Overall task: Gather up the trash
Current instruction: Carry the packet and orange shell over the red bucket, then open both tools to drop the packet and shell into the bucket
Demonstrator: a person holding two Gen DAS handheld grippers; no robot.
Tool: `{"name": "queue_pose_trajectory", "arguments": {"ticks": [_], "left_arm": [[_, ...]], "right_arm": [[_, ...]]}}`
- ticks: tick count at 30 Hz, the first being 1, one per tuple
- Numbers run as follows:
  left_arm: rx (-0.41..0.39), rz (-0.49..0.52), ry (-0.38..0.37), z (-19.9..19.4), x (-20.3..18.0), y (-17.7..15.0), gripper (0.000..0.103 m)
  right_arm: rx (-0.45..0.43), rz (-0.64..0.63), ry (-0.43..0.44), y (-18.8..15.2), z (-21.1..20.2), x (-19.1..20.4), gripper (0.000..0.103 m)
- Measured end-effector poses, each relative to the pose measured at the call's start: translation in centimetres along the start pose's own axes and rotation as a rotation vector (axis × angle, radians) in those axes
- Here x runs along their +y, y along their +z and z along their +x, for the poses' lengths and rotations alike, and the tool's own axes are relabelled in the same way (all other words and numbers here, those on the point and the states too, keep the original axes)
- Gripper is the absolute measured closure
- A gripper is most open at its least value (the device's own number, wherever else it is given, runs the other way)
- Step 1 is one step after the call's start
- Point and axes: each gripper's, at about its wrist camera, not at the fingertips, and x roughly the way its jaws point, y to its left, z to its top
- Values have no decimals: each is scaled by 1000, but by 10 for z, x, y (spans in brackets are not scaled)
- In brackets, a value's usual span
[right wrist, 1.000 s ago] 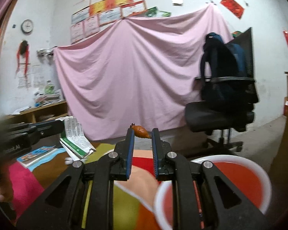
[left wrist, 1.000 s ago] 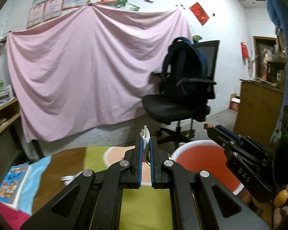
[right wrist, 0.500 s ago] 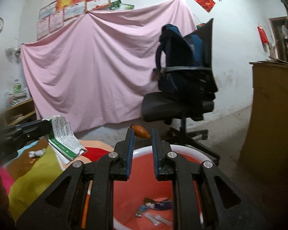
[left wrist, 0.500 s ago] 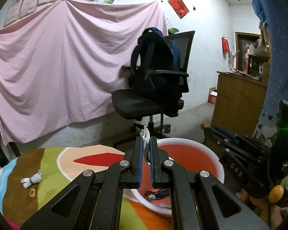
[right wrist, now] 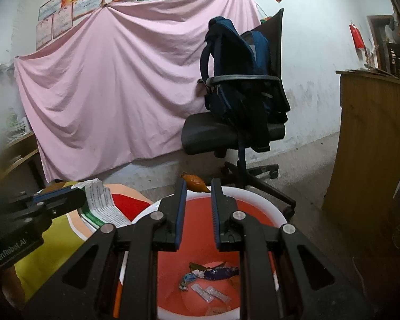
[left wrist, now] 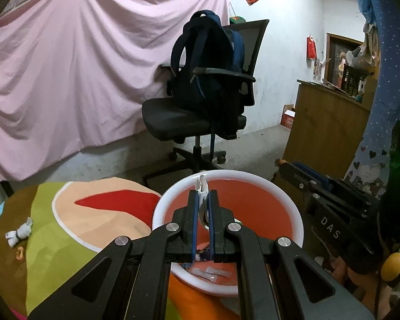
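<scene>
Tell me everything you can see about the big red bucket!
The bucket is round, looks like plastic, red inside with a thick white rim. It stands upright and open beside the colourful cloth. At its bottom lie a few wrappers and small clear packets. The left gripper, pinching a white scrap, and the right gripper, pinching an orange wrapper, both hang over it. Neither visibly touches it.
</scene>
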Motion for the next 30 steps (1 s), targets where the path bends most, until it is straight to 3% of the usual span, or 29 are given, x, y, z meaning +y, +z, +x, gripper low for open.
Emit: {"name": "queue_pose_trajectory", "arguments": {"ticks": [30], "left_arm": [[131,-106,-29,24,24,-10,95]], "right_arm": [[99,-20,-41,-7,17,-1,55]]}}
